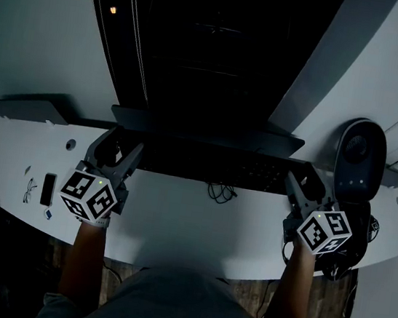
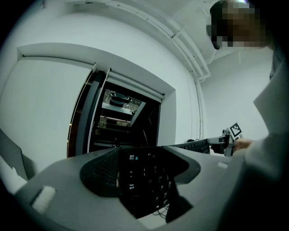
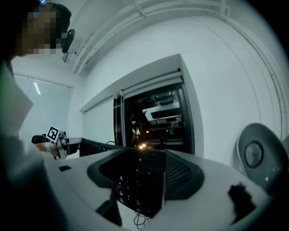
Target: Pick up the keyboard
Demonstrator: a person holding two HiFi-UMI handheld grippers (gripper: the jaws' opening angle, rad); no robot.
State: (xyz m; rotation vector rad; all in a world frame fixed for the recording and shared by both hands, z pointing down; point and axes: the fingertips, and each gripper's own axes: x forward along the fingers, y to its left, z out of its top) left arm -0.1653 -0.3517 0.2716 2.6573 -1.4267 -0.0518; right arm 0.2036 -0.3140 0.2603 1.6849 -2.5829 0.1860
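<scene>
Keyboard (image 1: 213, 164) at 12 o'clock, apparently just clear of the counter (image 1: 175, 225). Left gripper (image 1: 118, 149) clamps its 9 o'clock end and right gripper (image 1: 306, 181) its 3 o'clock end, jaws wide. Lift in hand. Next: raise both ends evenly.

Right gripper (image 3: 142, 173): jaws clamped on near end of keyboard (image 3: 131, 182), one per long edge. Keyboard runs off left to left gripper (image 3: 72, 143) at far end. Cable (image 3: 141, 220) loops beneath, over white bench (image 3: 128, 215). Grey oval device (image 3: 255, 155) at right.
</scene>
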